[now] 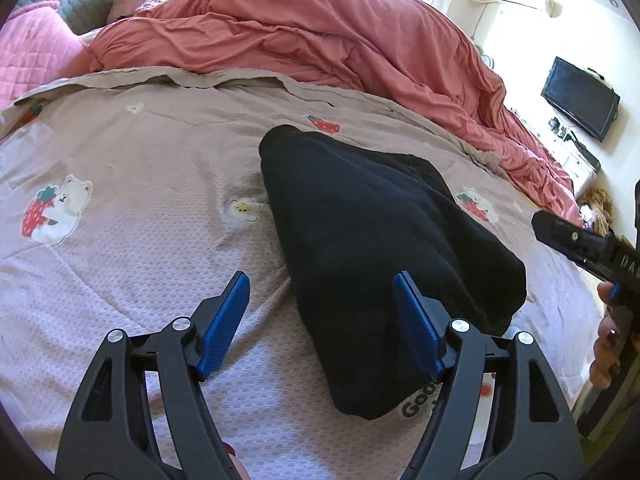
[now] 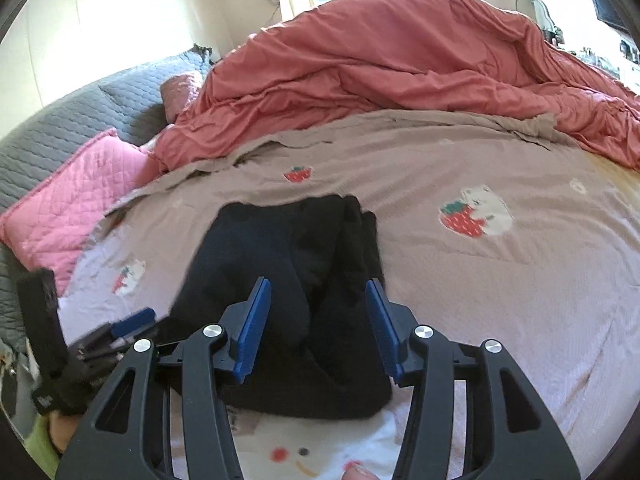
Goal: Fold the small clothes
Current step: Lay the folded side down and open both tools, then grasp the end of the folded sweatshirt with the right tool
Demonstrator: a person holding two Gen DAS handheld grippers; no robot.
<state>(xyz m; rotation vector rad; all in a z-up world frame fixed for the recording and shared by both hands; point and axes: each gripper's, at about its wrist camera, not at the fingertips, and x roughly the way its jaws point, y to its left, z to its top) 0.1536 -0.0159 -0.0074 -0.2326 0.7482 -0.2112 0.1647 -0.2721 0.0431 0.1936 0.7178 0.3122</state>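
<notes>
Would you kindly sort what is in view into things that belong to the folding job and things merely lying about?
Job: black garment, left gripper, right gripper.
Lying about: red duvet, pink pillow, television, strawberry-print bedspread.
</notes>
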